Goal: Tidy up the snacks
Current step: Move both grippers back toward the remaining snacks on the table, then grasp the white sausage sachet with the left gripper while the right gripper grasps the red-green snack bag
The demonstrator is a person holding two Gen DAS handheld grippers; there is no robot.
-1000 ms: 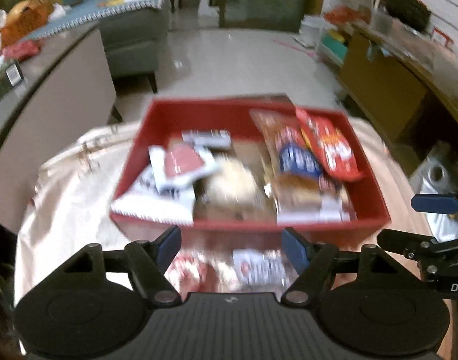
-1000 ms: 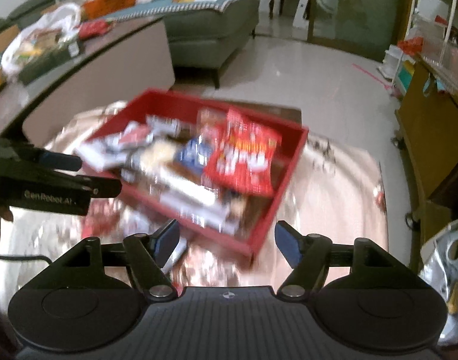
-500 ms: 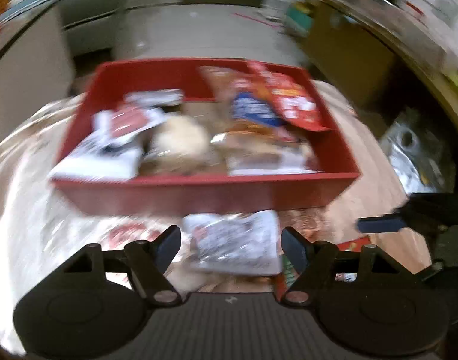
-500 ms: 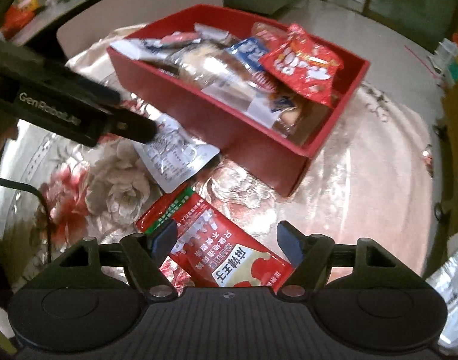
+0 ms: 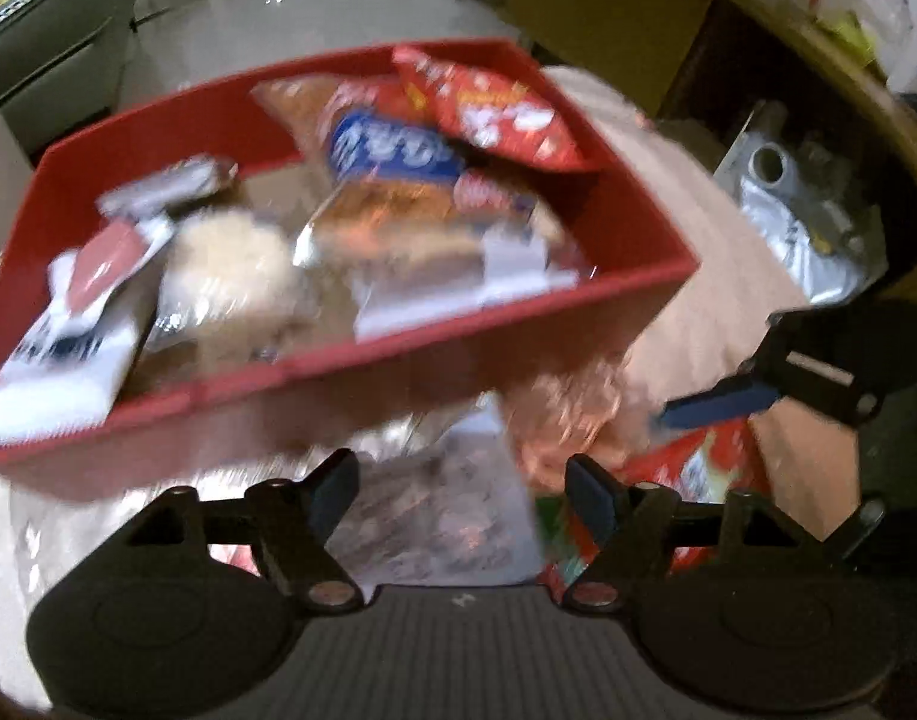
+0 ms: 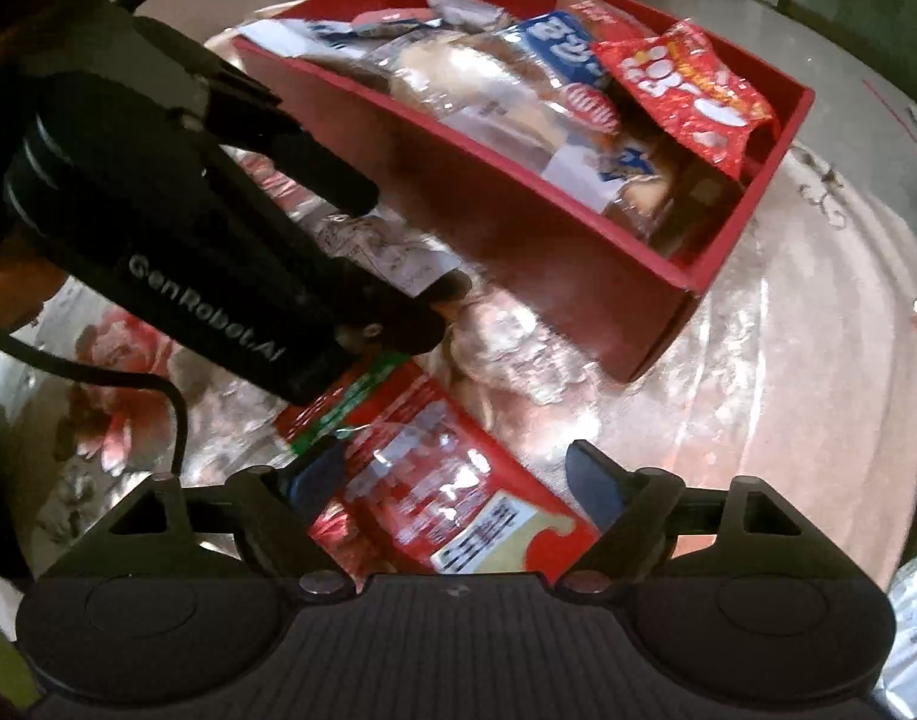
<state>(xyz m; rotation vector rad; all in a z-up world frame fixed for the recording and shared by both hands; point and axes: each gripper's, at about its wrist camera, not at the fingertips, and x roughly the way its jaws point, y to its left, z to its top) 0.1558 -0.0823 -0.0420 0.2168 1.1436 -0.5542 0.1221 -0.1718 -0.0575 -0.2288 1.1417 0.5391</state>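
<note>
Floral tablecloth (image 6: 818, 396), lower frame. Pickup step: my right gripper (image 6: 458, 480) wide open astride red packet (image 6: 452, 498), empty; left gripper (image 5: 461, 483) open over clear packet (image 5: 440, 498). Next: close, lift into red tray (image 6: 578, 252).

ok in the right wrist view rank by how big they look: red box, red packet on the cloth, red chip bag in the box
1. red box, clearly largest.
2. red packet lying on the cloth between the right gripper fingers.
3. red chip bag in the box.
The packet lies nearer the camera, so 2 and 3 are unsure.
</note>
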